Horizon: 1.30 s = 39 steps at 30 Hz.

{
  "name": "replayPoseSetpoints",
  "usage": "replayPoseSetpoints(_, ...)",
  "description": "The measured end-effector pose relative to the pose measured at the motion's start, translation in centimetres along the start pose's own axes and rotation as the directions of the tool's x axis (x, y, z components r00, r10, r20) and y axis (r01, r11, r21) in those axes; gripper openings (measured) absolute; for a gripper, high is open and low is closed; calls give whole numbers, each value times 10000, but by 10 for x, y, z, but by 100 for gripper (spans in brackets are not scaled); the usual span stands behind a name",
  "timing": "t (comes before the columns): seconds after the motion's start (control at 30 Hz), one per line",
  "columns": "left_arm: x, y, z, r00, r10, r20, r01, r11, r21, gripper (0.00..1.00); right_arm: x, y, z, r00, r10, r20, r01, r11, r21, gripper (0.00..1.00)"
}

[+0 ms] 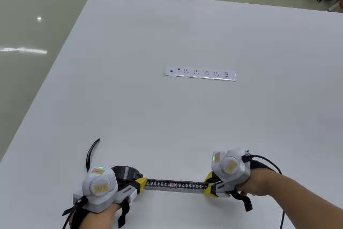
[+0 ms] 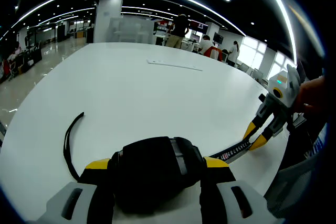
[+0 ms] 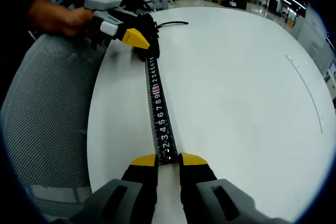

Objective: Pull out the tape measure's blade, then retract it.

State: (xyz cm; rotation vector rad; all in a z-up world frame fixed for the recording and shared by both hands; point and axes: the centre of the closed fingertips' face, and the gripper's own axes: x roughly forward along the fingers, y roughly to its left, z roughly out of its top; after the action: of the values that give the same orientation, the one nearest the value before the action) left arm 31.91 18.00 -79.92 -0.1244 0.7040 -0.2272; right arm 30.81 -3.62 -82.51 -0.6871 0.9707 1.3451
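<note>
The black tape measure case [image 2: 155, 174] sits clamped between the yellow-tipped jaws of my left gripper [image 2: 157, 163], low on the white table near its front edge; it appears as a dark case [image 1: 124, 174] in the head view. Its black blade [image 1: 174, 185] with white numbers runs rightward along the tabletop to my right gripper [image 1: 209, 184]. In the right gripper view the blade [image 3: 159, 111] stretches away from my right gripper [image 3: 168, 158], which is shut on the blade's end, toward the left gripper [image 3: 128, 34].
A black wrist strap [image 2: 71, 142] trails from the case onto the white table [image 1: 187, 116]. A flush power strip [image 1: 200, 73] lies mid-table. A mesh chair back [image 3: 47, 129] stands beside the table's front edge. People are at the far end of the room.
</note>
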Motion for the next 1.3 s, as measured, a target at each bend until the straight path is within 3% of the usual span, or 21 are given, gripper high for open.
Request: replayPoseSetpoints(1.3,1,1,0,10000,-37,-47,37,10000,-27,63,16,3,27,9997,57,247,-55,10000,-63,14)
